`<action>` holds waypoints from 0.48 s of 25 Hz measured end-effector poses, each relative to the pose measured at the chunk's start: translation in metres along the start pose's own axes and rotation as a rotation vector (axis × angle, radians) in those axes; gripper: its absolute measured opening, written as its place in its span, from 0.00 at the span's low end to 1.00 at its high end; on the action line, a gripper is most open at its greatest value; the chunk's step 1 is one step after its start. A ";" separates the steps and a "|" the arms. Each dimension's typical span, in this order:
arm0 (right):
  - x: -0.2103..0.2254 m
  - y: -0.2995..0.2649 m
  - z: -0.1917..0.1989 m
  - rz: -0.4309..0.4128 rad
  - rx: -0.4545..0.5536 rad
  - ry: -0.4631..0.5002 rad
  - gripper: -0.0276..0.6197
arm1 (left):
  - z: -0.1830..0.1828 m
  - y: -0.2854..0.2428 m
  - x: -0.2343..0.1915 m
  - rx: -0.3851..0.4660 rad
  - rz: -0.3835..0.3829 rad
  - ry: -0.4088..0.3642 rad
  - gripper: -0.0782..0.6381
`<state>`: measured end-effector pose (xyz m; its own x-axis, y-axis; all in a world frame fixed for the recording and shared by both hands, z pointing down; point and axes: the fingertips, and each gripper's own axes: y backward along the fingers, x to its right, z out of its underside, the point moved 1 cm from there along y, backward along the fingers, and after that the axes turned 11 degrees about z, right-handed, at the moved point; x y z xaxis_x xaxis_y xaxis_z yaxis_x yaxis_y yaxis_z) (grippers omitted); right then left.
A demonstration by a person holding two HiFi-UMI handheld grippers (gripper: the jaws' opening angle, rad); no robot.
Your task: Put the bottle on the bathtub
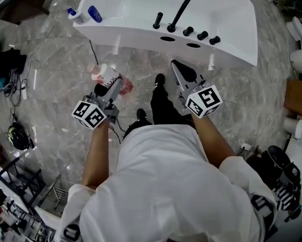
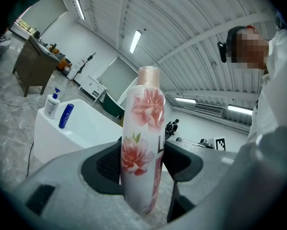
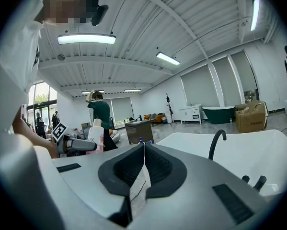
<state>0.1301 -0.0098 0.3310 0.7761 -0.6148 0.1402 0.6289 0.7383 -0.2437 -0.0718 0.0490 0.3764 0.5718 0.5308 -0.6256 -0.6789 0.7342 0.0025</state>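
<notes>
Beside the bathtub (image 1: 231,49), left gripper (image 2: 143,164) fingers (image 2: 107,166) clamp bottle (image 2: 142,128) upright; right gripper (image 3: 143,169) fingers (image 3: 124,169) closed.

A glossy grey marbled tile floor (image 1: 241,100) carries a white rectangular bathtub (image 1: 135,34) across the top of the frame, whose upper-left rim corner bears a white pump bottle (image 1: 76,16) beside a blue bottle (image 1: 95,14).

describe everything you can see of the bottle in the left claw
The bottle is tall, slim and white, glossy like plastic, printed with pink flowers and dark lettering, with a pale pink cap. The left claw is shut on its lower body, dark pads on either side. The head view shows it held above the marble floor, short of the bathtub, touching nothing else.
</notes>
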 end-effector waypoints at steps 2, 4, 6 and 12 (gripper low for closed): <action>0.015 -0.018 -0.008 -0.014 0.005 0.000 0.07 | -0.010 -0.016 -0.007 0.004 -0.010 -0.002 0.46; 0.029 -0.037 -0.021 -0.031 0.015 0.002 0.07 | -0.024 -0.033 -0.013 0.010 -0.023 -0.003 0.46; 0.040 -0.054 -0.035 -0.052 0.028 0.006 0.07 | -0.039 -0.049 -0.019 0.021 -0.030 -0.008 0.46; 0.078 -0.094 -0.056 -0.106 0.035 0.009 0.07 | -0.069 -0.094 -0.035 0.041 -0.039 -0.026 0.46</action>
<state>0.1288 -0.1432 0.3110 0.7045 -0.6927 0.1547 0.7091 0.6778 -0.1942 -0.0599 -0.0678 0.3445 0.6094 0.5119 -0.6055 -0.6368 0.7709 0.0108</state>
